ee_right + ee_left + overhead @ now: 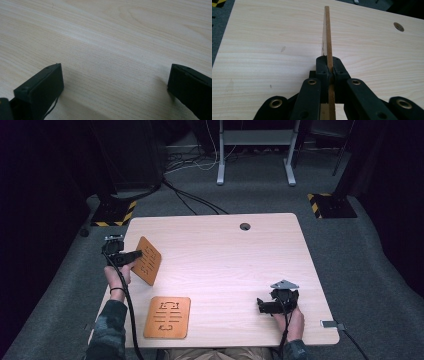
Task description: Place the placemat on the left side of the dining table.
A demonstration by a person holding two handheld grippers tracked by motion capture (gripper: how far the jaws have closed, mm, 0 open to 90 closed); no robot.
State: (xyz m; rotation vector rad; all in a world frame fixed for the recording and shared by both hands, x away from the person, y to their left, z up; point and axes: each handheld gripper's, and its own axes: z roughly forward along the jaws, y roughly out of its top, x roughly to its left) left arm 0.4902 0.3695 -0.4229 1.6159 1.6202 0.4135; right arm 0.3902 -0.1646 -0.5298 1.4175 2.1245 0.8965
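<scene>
Worktop (225, 260): pale wood grain, round cable hole (245, 226) near the far edge, grey carpet all round it. Two thin brown boards with cut-out slots on the left half.

Flat board (167, 317) lies near the front edge, just right of the person's left forearm, nothing touching it.

Held board (146, 260) is further back at the left side, lifted and tilted on edge, lower corner close to the worktop; can't tell if it touches. In the left gripper view it runs edge-on (327, 37) straight away from the camera, standing upright between the jaws, worktop behind it.

Left tongs (134, 254) closed on that board: both black jaws pressed flat against its two faces near the close edge, jaws pointing roughly level toward the table centre. Left hand (117, 275) behind them, cable trailing back along the forearm.

Right tongs (261, 306) sit low over the front right of the worktop, well apart from both boards. Jaws spread wide (115, 92), bare wood between them, gripping nothing. Right hand (292, 320) at the front edge.
</scene>
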